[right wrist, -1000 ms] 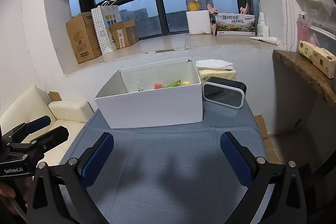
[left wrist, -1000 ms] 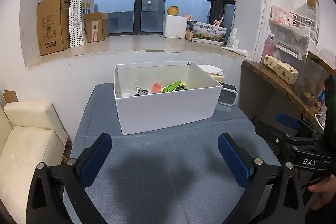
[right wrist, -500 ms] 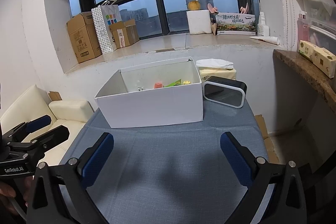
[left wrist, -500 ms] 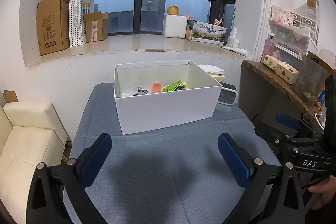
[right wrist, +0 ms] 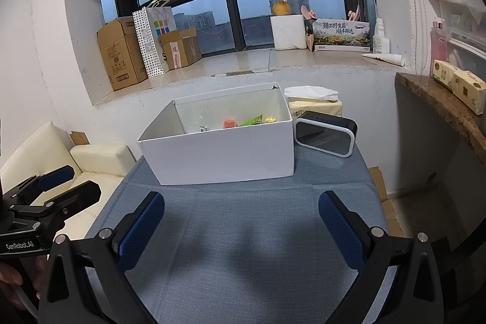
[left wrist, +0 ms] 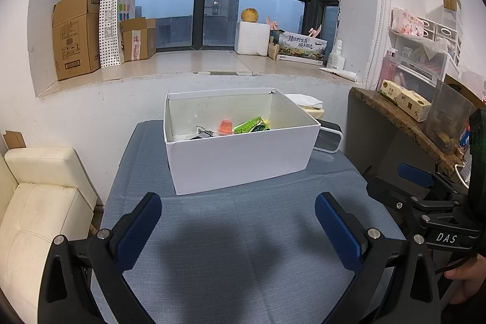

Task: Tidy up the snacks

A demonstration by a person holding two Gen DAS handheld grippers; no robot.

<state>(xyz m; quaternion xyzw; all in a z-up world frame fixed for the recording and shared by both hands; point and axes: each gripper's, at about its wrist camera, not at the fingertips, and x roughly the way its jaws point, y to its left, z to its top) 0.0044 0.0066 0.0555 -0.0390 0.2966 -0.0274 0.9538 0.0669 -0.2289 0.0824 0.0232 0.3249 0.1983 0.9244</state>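
A white open box (left wrist: 240,160) (right wrist: 224,155) stands at the far side of the blue-clothed table (left wrist: 243,248). Inside lie snacks: an orange jelly cup (left wrist: 225,127) (right wrist: 229,123), a green packet (left wrist: 252,124) (right wrist: 252,121), a silvery wrapper (left wrist: 203,132) and a small yellow piece (right wrist: 269,120). My left gripper (left wrist: 238,217) hangs open above the near cloth, holding nothing. My right gripper (right wrist: 241,217) is open and empty too, at the same distance from the box. Each gripper shows at the edge of the other's view.
A black-and-white clock (right wrist: 325,136) sits right of the box, with a tissue pack (right wrist: 314,102) behind it. A cream sofa (left wrist: 33,196) lies left of the table and a stone counter (right wrist: 443,108) to the right. Cardboard boxes (left wrist: 76,34) line the window sill.
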